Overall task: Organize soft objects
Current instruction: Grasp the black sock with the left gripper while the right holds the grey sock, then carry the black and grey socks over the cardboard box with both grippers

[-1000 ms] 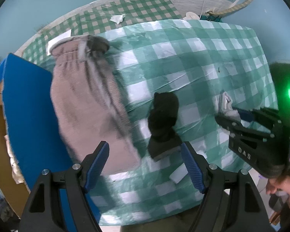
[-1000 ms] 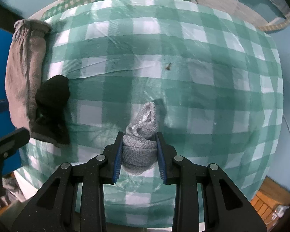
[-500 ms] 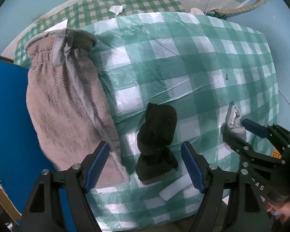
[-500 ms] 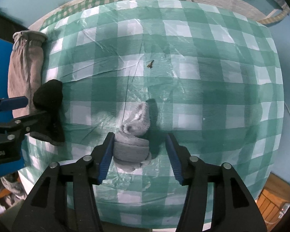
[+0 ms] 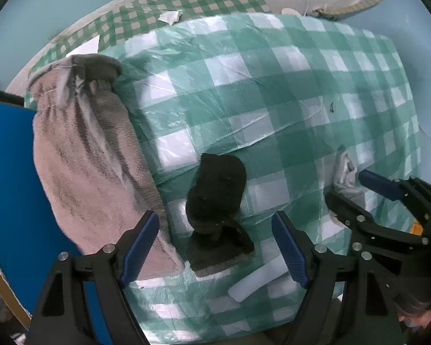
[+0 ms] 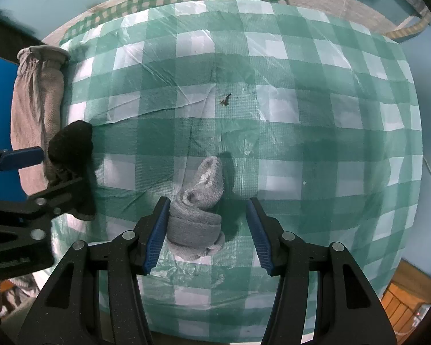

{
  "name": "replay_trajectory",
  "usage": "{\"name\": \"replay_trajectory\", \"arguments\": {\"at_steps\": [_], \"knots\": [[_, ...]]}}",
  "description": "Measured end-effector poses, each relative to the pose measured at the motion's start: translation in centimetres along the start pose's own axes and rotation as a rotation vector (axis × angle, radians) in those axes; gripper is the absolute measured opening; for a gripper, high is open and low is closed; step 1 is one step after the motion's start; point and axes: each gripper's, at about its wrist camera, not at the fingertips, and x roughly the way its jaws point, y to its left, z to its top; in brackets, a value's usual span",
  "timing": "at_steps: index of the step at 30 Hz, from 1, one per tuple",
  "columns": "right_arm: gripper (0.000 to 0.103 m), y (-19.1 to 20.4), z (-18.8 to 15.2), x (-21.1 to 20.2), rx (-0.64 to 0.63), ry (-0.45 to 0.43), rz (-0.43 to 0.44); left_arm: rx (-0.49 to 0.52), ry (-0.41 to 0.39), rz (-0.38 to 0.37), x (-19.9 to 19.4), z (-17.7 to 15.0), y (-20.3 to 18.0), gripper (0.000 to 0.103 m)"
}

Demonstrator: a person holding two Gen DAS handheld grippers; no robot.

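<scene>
A rolled grey sock (image 6: 196,221) lies on the green checked tablecloth (image 6: 301,86). My right gripper (image 6: 208,204) stands open around it, the left pad (image 6: 158,230) close against the roll and the right pad well clear. A black sock (image 5: 215,184) lies bunched beside a pinkish-grey fleece pouch (image 5: 86,158). Straight above the black sock hangs my left gripper (image 5: 212,218), open, with the sock showing between its fingers. The left wrist view also catches the grey sock (image 5: 344,172) and the right gripper (image 5: 356,192) at the right edge. In the right wrist view the black sock (image 6: 71,149) and fleece pouch (image 6: 34,109) sit far left.
A blue board (image 5: 8,172) borders the table's left side. A white strip (image 5: 258,279) lies near the front edge by the black sock. A small dark speck (image 6: 225,99) marks the cloth's middle. A rope (image 5: 367,0) lies on the floor beyond.
My right gripper has let go of the grey sock, its jaws now wide. The left gripper has sunk toward the black sock, which now sits between its fingers.
</scene>
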Motion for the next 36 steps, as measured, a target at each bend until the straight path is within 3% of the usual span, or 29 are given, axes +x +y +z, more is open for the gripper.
{"name": "replay_trajectory", "arguments": {"at_steps": [9,14,18,20,21,23,36], "knots": [[0.055,-0.8,0.2,0.0,0.016,-0.003,-0.021,-0.012,0.025,-0.034,1.3,0.6,-0.6,0.081],[0.055,-0.5,0.4,0.2,-0.008,-0.004,-0.030,-0.032,0.060,-0.048,2.3,0.2,-0.6,0.060],[0.055,0.4,0.5,0.5,-0.049,-0.005,-0.052,-0.022,0.037,-0.033,2.1,-0.3,-0.6,0.045],[0.050,0.8,0.5,0.6,-0.068,-0.010,-0.070,-0.024,0.029,-0.043,1.9,-0.3,-0.4,0.033],[0.046,1.0,0.5,0.6,-0.078,-0.015,-0.084,-0.028,0.028,-0.052,1.8,-0.3,-0.3,0.032],[0.027,1.1,0.4,0.5,-0.091,-0.022,-0.109,-0.029,0.026,-0.069,1.6,-0.4,-0.2,0.030],[0.024,-0.2,-0.4,-1.8,-0.057,-0.053,-0.044,0.028,-0.049,-0.067,-2.5,-1.6,0.7,0.029]]}}
